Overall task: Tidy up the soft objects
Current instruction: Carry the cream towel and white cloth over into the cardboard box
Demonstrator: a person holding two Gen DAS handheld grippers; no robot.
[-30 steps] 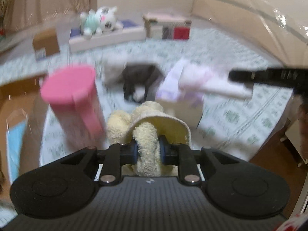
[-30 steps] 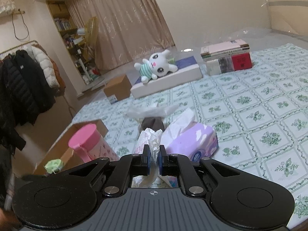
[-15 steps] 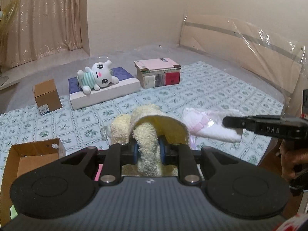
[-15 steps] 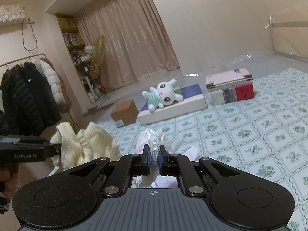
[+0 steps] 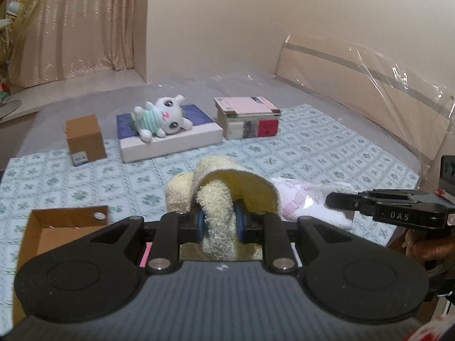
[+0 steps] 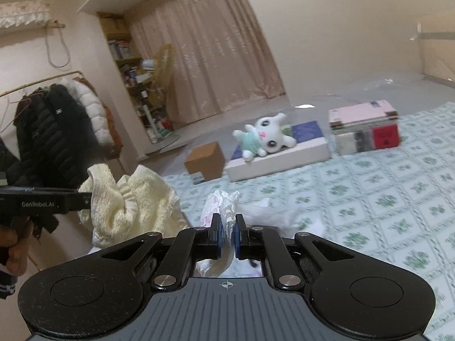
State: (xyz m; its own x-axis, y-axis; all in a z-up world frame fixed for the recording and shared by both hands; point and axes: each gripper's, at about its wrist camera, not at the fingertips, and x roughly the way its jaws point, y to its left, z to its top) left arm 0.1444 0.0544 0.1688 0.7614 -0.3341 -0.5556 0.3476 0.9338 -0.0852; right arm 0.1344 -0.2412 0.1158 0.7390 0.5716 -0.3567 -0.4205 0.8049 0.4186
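Observation:
My left gripper (image 5: 219,223) is shut on a fluffy pale yellow towel (image 5: 224,187) and holds it up above the patterned mat. The same towel (image 6: 130,199) hangs at the left in the right wrist view, from the left gripper (image 6: 88,197). My right gripper (image 6: 227,234) is shut on a white and pink cloth (image 6: 223,207), lifted off the mat. That cloth (image 5: 304,200) also shows to the right in the left wrist view, held by the right gripper (image 5: 330,199).
An open cardboard box (image 5: 42,227) lies at the lower left. A plush bunny (image 5: 160,118) lies on a flat white box (image 5: 170,139). A small brown box (image 5: 84,135) and a stack of books (image 5: 247,116) stand at the back. A clear plastic bag (image 6: 270,213) lies on the mat (image 6: 369,199).
Both grippers have risen with their cloths, from low over the mat's clutter to well above it. The pink cup and tissue pack have dropped out of view.

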